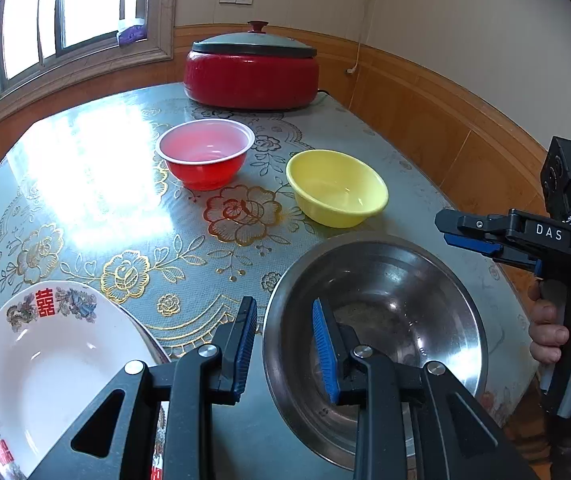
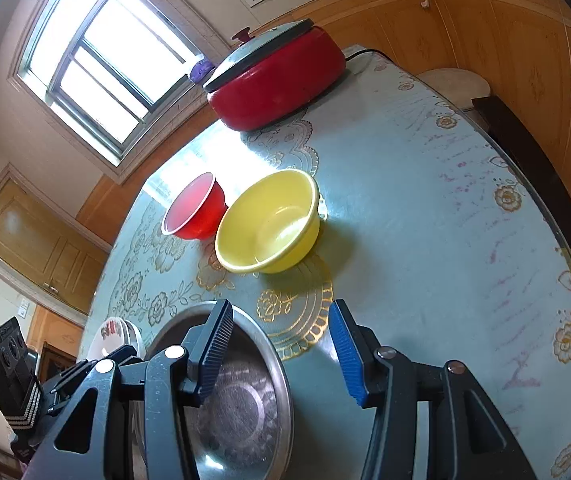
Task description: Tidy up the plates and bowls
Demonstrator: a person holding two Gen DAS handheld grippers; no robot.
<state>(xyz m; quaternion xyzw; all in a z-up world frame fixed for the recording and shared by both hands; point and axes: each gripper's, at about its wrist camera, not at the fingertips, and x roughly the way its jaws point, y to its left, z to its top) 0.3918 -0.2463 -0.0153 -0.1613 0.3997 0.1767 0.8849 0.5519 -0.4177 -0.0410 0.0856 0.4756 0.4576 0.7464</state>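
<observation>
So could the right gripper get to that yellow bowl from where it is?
Probably yes. The right gripper is open and empty, and only bare tablecloth lies between it and the yellow bowl; the steel bowl sits off to its side.

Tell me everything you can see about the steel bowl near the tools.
The steel bowl is wide, round and shiny, apparently stainless steel, with a thin rolled rim and a dull, scuffed flat bottom. It is empty and stands upright on the flowered table cover, nearest the camera, with the white plate on its left and the yellow bowl beyond it. The left tool straddles its near rim, one finger inside, one outside; whether the pads touch cannot be told.
</observation>
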